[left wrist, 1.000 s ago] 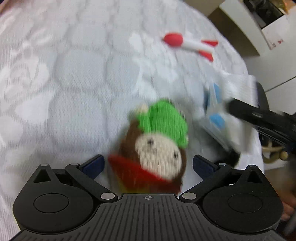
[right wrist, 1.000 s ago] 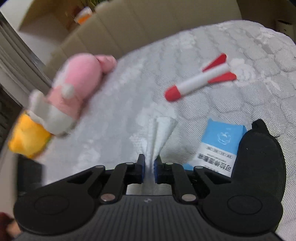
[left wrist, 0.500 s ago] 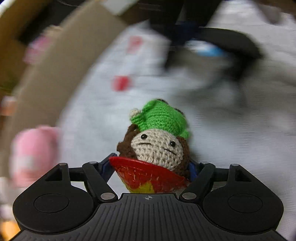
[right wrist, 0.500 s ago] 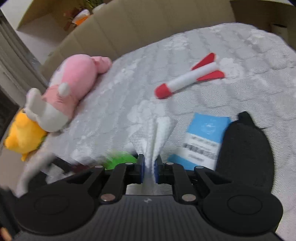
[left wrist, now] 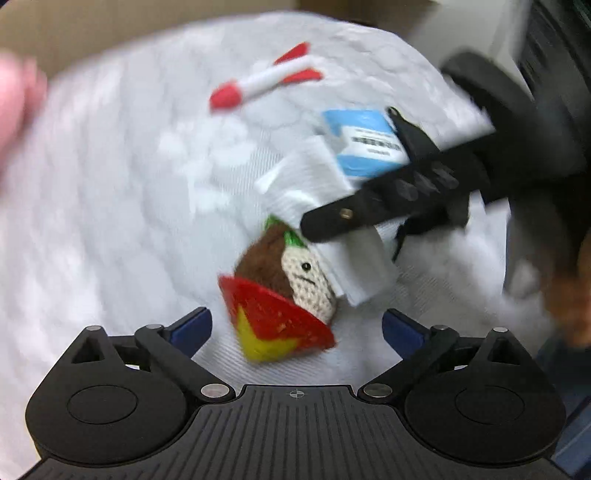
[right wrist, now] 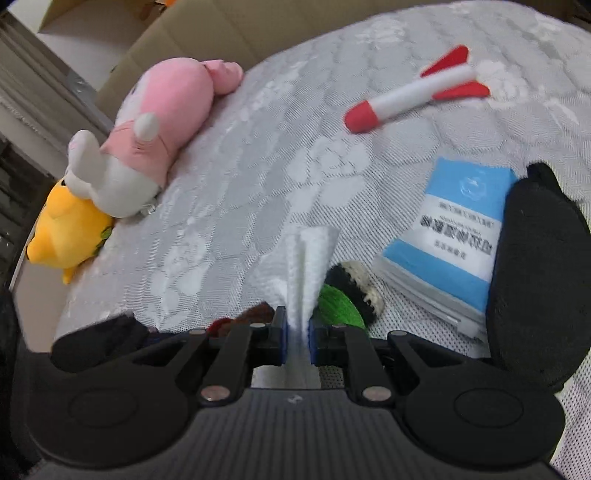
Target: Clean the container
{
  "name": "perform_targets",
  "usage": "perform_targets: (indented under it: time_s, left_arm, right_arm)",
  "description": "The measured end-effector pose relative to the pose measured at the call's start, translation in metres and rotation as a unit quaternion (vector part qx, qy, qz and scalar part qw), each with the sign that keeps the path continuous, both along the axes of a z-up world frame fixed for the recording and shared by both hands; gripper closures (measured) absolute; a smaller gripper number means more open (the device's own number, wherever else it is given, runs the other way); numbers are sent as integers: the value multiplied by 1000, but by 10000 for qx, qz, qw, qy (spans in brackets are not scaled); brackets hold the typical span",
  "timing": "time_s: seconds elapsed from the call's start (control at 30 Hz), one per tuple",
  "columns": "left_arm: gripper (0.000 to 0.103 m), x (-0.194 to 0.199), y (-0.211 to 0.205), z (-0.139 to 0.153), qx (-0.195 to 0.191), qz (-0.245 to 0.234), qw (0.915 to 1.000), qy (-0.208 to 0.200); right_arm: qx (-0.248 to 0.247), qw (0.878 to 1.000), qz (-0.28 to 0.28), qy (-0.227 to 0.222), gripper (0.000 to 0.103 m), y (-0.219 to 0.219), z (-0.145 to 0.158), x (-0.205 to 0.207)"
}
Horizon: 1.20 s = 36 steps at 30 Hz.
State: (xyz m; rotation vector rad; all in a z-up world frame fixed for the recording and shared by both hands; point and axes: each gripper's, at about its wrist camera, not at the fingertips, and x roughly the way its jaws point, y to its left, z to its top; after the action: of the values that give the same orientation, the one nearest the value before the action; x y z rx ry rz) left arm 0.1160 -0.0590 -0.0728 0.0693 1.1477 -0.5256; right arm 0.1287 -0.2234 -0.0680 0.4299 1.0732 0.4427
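**Crocheted doll in a small red and yellow container, lying free on a quilted bed**

The container (left wrist: 275,325) is a small cone-shaped cup, glossy red with a yellow patch, lying tipped on its side on the pale grey quilted bedspread (left wrist: 110,221). A crocheted doll (left wrist: 295,269) sits in its mouth: cream yarn face with stitched black eyes, brown yarn hair and a bright green knitted cap. It lies just ahead of the left gripper (left wrist: 297,325), between the two blue-padded fingers but touching neither; the jaws are opening and stand wide apart.

The right gripper (right wrist: 295,332) is clenched on a folded white tissue (right wrist: 306,266), soft and ribbed, which fans upward from the blue pads. In the left wrist view this tissue hangs against the doll's head, with the black arm of the right gripper crossing above it.

Just beyond lies a flat blue and white tissue packet (right wrist: 454,236) with printed text, and touching its right edge a black, matte, rounded object (right wrist: 535,266). Farther back rests a soft toy rocket (right wrist: 413,92), a white tube with a red nose and red fins. At the left edge of the bed lies a pink and white plush animal (right wrist: 155,133), and against it a yellow plush toy (right wrist: 66,229). The bedspread has a woven hexagon and flower pattern. Brown cardboard (right wrist: 229,29) stands behind the bed.
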Motion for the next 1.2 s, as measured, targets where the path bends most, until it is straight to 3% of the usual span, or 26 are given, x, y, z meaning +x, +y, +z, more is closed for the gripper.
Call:
perform_targets:
  time_s: [0.1, 0.17, 0.2, 0.23, 0.27, 0.3, 0.33, 0.37, 0.43, 0.53, 0.57, 0.67, 0.73, 0.87, 0.93, 1.03, 1.1, 1.17, 1.2]
  left_arm:
    - [2, 16, 19, -21, -999, 674, 9885, 918]
    - [2, 14, 30, -27, -1349, 958, 9812, 991]
    - [4, 12, 28, -25, -1230, 892, 9852, 795]
    - [20, 10, 23, -21, -994, 742, 9910, 513]
    - [30, 5, 15, -16, -519, 503, 9973, 81]
    - [30, 0, 5, -10, 61, 223, 9989, -418]
    - [30, -7, -6, -3, 571, -47, 9938, -952]
    - [30, -15, -17, 3, 1048, -312, 9827, -1497]
    - [29, -36, -35, 6, 1862, -879, 9493, -2377]
    - [29, -61, -56, -11, 2815, -1696, 8956, -2998]
    - [28, -63, -58, -15, 2844, -1808, 8951, -2918]
    - [23, -59, -58, -18, 2509, -1848, 9212, -2329]
    - [15, -51, -52, -11, 2214, -1616, 9387, -2088]
    - [10, -31, -36, -3, 1527, -1049, 9719, -1455]
    - [10, -26, -31, -3, 1395, -919, 9782, -1231]
    - [10, -22, -33, -7, 1413, -928, 9787, -1165]
    - [10, -20, -38, -12, 1448, -977, 9777, -1161]
    - [10, -19, -41, -17, 1470, -1013, 9773, -1138]
    - [10, -21, -43, -21, 1472, -1017, 9774, -1129]
  right_arm:
    - [-3, 10000, 10, -48, 90, 1, 0, -1]
    - [-78, 9999, 30, -109, 89, 2, 1, -2]
    - [-97, 9999, 15, -129, 89, 1, 2, -2]
    - [-110, 9998, -44, -148, 89, -1, 2, -2]
    - [-126, 9997, -141, -175, 89, -5, 4, -1]
    - [-145, 9994, -235, -201, 89, -9, 5, 0]
    - [-147, 9991, -319, -218, 89, -13, 5, 1]
    - [-112, 9989, -391, -226, 89, -16, 6, 2]
    - [45, 9981, -542, -292, 89, -23, 8, 1]
    - [491, 9944, -611, -703, 89, -29, 24, -4]
    - [644, 9926, -599, -842, 89, -30, 29, -6]
    - [1042, 9909, -492, -693, 89, -30, 26, -3]
    - [938, 9937, -436, -430, 89, -26, 17, 1]
    - [405, 9983, -392, -145, 89, -23, 5, 8]
    - [0, 9989, -436, -189, 89, -21, 5, 6]
    - [-466, 9973, -399, -405, 88, -18, 10, 2]
    - [-236, 9987, -328, -323, 85, -18, 8, 2]
    - [-17, 9995, -219, -237, 68, -16, 7, 3]
    - [-56, 9996, -143, -251, 66, -14, 7, 2]
